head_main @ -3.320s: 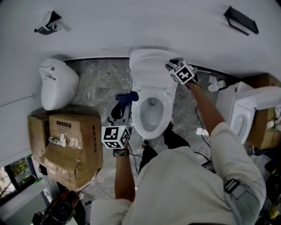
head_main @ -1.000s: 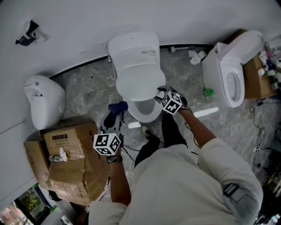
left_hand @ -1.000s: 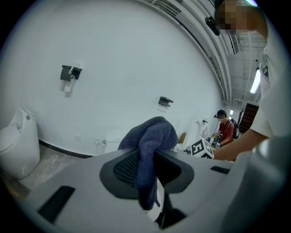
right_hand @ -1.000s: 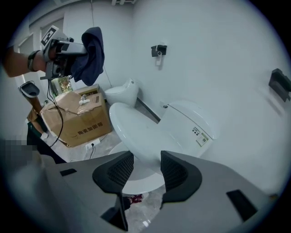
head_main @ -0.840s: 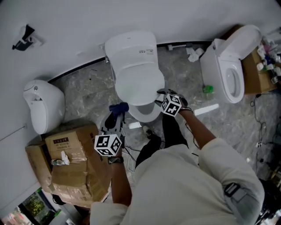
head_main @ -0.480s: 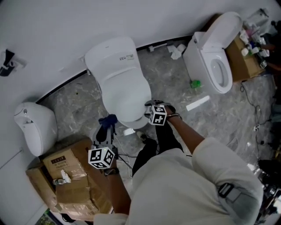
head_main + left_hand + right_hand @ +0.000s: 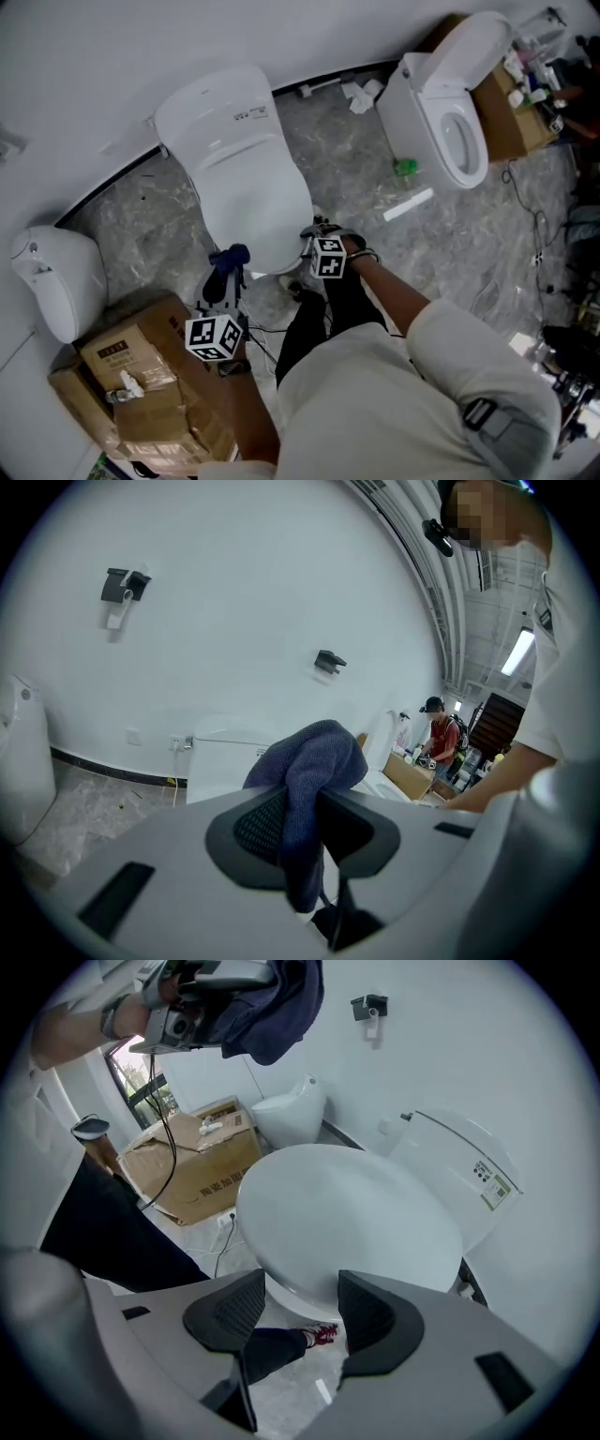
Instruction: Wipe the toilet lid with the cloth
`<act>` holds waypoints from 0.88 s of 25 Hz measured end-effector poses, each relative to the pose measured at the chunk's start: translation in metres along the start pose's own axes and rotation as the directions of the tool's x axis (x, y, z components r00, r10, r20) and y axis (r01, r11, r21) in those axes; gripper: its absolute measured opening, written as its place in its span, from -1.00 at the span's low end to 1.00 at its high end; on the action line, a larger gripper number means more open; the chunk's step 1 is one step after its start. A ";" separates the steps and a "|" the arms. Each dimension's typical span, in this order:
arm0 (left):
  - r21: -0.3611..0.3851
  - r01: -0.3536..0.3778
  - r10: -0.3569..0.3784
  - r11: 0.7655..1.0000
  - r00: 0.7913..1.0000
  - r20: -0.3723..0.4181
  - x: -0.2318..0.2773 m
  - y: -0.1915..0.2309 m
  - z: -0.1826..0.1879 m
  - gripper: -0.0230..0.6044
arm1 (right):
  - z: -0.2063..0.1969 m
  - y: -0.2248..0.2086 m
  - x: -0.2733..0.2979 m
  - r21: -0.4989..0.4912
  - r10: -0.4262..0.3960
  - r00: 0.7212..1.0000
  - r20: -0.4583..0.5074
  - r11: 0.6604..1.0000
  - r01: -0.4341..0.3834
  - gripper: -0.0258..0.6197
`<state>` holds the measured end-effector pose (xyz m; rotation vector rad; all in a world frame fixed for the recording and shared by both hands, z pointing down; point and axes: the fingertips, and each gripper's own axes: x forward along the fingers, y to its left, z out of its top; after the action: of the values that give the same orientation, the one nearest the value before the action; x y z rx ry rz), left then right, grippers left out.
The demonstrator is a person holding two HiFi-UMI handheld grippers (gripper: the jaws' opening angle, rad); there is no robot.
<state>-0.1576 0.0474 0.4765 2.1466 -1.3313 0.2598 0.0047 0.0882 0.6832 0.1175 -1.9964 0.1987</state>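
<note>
The white toilet has its lid down flat; the right gripper view shows that lid from the front. My right gripper hangs at the lid's front right edge. Its jaws are opening, with nothing between them. My left gripper is left of the toilet's front, apart from it. It is shut on a dark blue cloth, which bunches over the jaws. The same cloth hangs in the right gripper view's top left.
A white urinal-like fixture stands at the left. Taped cardboard boxes sit near my left arm. A second toilet with an open lid is at the upper right. A white strip and a green object lie on the floor.
The lid has gone from upright, with my right gripper at it, to fully down. My right gripper has come off the lid's front edge and sunk. The left gripper still holds the cloth.
</note>
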 end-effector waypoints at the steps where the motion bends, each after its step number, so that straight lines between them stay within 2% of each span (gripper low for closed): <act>1: -0.001 0.001 -0.001 1.000 1.000 -0.004 0.003 0.000 -0.002 -0.66 | -0.002 0.003 0.002 0.001 0.014 1.000 -0.003 1.000 -0.014 -0.13; 9: -0.024 0.006 -0.006 1.000 1.000 -0.016 0.036 0.003 -0.008 -0.66 | -0.021 0.012 0.025 0.061 0.081 0.996 -0.035 0.995 -0.079 -0.13; 15: -0.047 0.004 -0.006 0.999 0.999 -0.045 0.057 0.013 -0.023 -0.66 | -0.034 0.016 0.049 0.186 0.129 0.992 -0.017 0.975 -0.124 -0.14; 22: -0.067 -0.019 0.013 0.998 0.995 -0.096 0.078 0.035 -0.045 -0.66 | -0.051 0.024 0.074 0.178 0.163 0.983 -0.087 0.973 -0.146 -0.17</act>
<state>-0.1447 0.0033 0.5616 2.0421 -1.2851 0.3153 0.0145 0.1223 0.7692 0.0597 -1.8857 0.4687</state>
